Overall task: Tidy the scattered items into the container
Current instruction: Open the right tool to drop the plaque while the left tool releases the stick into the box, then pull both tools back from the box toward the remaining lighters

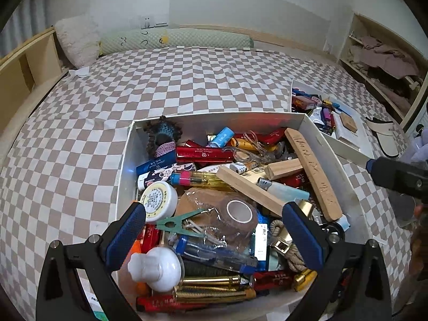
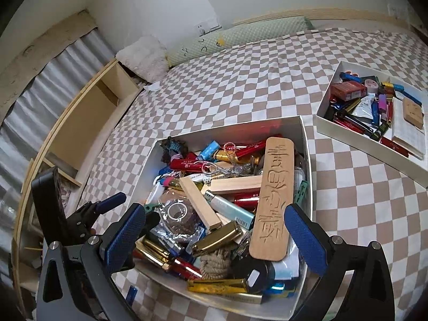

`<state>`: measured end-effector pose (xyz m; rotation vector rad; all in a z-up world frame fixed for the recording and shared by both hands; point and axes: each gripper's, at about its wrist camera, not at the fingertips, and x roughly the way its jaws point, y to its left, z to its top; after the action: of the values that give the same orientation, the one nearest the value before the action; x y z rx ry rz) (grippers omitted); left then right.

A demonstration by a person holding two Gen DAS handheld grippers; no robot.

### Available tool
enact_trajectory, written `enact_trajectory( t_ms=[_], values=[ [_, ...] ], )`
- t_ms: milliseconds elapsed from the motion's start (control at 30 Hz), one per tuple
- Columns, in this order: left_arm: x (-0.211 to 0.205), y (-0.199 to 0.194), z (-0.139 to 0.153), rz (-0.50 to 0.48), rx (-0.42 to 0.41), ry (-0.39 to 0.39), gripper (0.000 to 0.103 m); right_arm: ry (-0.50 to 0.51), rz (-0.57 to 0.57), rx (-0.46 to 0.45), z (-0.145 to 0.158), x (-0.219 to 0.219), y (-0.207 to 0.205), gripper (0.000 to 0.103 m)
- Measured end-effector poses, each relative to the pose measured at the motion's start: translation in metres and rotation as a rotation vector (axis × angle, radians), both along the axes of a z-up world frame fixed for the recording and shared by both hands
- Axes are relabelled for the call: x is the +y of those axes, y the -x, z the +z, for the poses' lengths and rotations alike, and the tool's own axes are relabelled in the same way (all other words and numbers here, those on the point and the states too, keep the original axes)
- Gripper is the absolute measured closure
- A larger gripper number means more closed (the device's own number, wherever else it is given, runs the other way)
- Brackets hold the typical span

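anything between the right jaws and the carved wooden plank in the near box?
Nothing visible. The right gripper hangs open over the near box, and the carved wooden plank lies on top of the pile, its face uncovered. The wooden block sits beside it, not over it.

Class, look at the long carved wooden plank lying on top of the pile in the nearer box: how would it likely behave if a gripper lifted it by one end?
The carved wooden plank looks stiff, so it probably won't bend. Being long, it may swing down. Resting atop loose clutter, it may disturb neighbours.
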<state>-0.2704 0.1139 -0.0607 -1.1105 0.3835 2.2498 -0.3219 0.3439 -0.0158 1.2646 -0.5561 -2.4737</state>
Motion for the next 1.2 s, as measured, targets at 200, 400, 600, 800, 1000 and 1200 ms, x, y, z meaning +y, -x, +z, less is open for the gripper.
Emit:
enact_trajectory(
  t_ms=[200, 400, 600, 800, 1000, 1200],
  values=[
    [-0.012, -0.011, 0.016, 0.004, 0.007, -0.010, 0.000, -0.002, -0.008, 0.028, 0.012, -0.002, -0.017, 0.000],
    [-0.029, -0.028, 0.035, 0.017, 0.037, -0.021, 0.000, -0.012, -0.024, 0.114, 0.031, -0.003, -0.043, 0.000],
    [-0.047, -0.050, 0.047, 0.010, 0.064, -0.031, 0.000, -0.051, -0.059, 0.173, 0.042, -0.006, -0.073, 0.000],
    [-0.063, -0.070, 0.054, 0.001, 0.088, -0.035, 0.000, -0.118, -0.097, 0.201, 0.045, -0.010, -0.099, 0.000],
    [-0.075, -0.089, 0.061, -0.003, 0.124, -0.037, 0.000, -0.193, -0.099, 0.226, 0.041, -0.019, -0.124, 0.000],
    [-0.086, -0.109, 0.061, -0.004, 0.144, -0.045, 0.000, -0.265, -0.100, 0.254, 0.036, -0.032, -0.147, 0.000]
  ],
)
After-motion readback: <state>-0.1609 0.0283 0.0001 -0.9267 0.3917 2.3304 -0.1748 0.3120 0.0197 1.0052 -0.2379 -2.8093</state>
